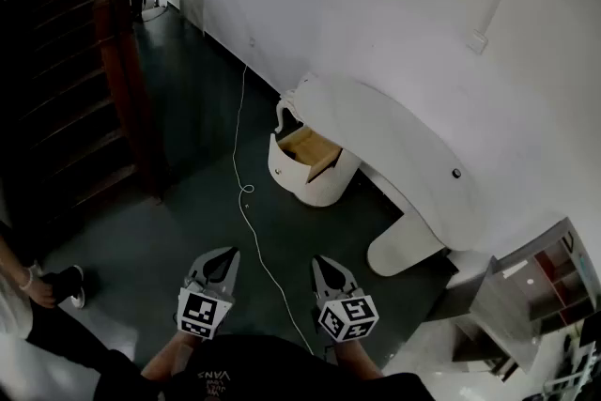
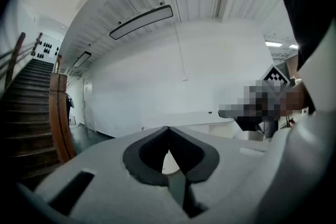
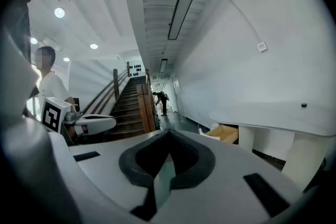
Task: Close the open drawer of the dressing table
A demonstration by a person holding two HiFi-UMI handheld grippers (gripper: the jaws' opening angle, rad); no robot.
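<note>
Head view puts the dressing table [image 1: 404,166] mid-frame, its open drawer [image 1: 306,148] jutting toward the lower left, well apart from you. Your left gripper [image 1: 223,256] and right gripper [image 1: 321,264] sit at the bottom edge, jaws together and empty. Step closer, avoid the cable [image 1: 246,202] on the floor, and press the drawer front squarely inward.

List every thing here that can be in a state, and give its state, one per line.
drawer: open, pulled out of the dressing table
left gripper: shut, empty
right gripper: shut, empty
cable: lying loose on the floor
</note>
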